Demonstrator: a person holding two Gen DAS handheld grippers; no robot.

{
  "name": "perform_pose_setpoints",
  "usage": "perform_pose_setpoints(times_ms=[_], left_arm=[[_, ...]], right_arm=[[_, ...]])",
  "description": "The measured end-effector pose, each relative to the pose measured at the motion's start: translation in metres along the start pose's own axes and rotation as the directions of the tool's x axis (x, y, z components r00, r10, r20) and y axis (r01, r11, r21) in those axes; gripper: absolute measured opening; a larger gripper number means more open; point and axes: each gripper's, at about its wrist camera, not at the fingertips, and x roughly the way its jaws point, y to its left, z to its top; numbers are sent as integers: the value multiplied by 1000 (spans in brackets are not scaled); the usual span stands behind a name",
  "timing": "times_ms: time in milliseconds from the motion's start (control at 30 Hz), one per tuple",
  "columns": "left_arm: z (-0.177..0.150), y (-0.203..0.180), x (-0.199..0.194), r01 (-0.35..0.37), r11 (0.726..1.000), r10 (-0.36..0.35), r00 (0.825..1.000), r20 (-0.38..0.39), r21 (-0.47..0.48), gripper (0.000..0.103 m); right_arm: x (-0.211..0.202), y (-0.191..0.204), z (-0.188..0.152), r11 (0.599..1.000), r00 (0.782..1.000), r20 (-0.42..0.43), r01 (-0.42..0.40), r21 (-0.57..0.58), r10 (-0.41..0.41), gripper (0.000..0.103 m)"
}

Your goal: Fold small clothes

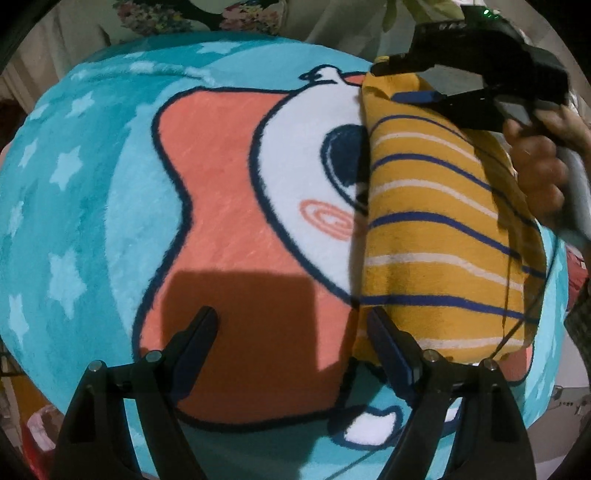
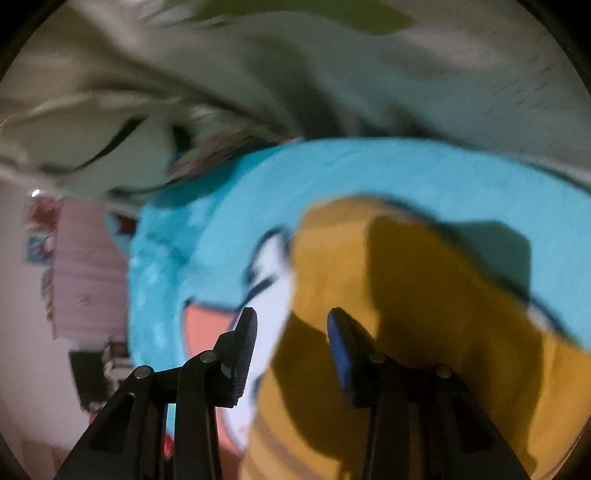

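Observation:
A small mustard-yellow garment (image 1: 436,229) with navy and white stripes lies folded into a long band on the right of a turquoise cartoon blanket (image 1: 74,206). My left gripper (image 1: 291,325) is open and empty just above the blanket, its right finger beside the garment's near left corner. My right gripper (image 1: 413,83) is held in a hand over the garment's far end, jaws apart. In the blurred right wrist view the right gripper (image 2: 291,325) is open over the yellow garment (image 2: 424,332), holding nothing.
The blanket covers a bed; pale floral bedding (image 1: 155,14) and a curtain (image 2: 332,92) lie beyond its far edge. A pink wall area with dark objects (image 2: 85,280) shows at the left of the right wrist view.

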Motion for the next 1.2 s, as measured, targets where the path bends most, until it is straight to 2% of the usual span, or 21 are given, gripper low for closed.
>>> perform_pose_setpoints(times_ms=[67,133,233,300,367,400,467,567,600,633,700,733,833,867,900,1000,1067,1133,1200], left_arm=[[-2,3,-1,-3,1000,3,1000,-4,-7,82],[-3,6,-2,-4,1000,4,1000,-9,-16,82],[-4,14,-8,12,1000,-13,1000,-13,-26,82],[-4,18,-16,33,999,-34,999,-5,-37,82],[-4,19,-28,61,997,-60,998,27,-46,82],[-3,18,-34,72,996,-70,996,47,-44,82],[0,13,-40,94,995,-92,993,76,-23,82],[3,-6,-37,105,994,-107,992,61,37,82],[2,-14,-38,104,993,-107,993,55,51,82],[0,-19,-35,100,993,-103,994,48,64,82],[3,-22,-26,99,992,-102,994,32,79,82],[2,-22,-24,100,992,-102,994,27,78,82],[1,-20,-21,103,992,-105,994,17,71,82],[1,-19,-21,99,993,-100,995,16,68,82],[1,-18,-21,94,993,-96,995,16,67,82],[2,-17,-29,104,993,-106,994,23,54,82],[10,-19,-34,102,993,-106,993,56,57,82],[14,-25,-44,114,991,-119,989,91,66,82],[23,-35,-42,126,989,-134,986,99,81,82]], right_arm=[[0,-9,10,1000,1000,22,4,30,-5,41],[-9,-8,17,998,997,61,55,30,-56,41],[-40,4,14,992,983,140,124,-15,-120,46],[-68,10,5,990,976,179,130,-46,-120,51],[-94,11,-12,996,980,189,75,-56,-63,54],[-105,10,-23,998,981,193,33,-49,-23,59],[-120,-5,-54,994,974,200,-111,20,105,64],[-112,-36,-91,947,947,204,-283,154,249,64],[-104,-54,-105,928,943,213,-299,221,254,64],[-97,-69,-115,919,945,225,-292,265,236,62],[-95,-101,-130,889,929,280,-328,320,242,29],[-99,-110,-133,891,930,296,-312,331,216,25],[-126,-132,-140,923,944,326,-86,376,-44,27],[-132,-137,-142,918,945,318,-57,393,-77,42],[-138,-142,-145,907,942,314,-23,420,-121,43],[-158,-140,-156,908,927,367,-83,411,-82,43],[-168,-127,-163,915,917,399,-144,376,-19,43],[-166,-105,-171,920,906,417,-225,320,77,43],[-157,-84,-177,923,902,403,-279,265,157,43]])
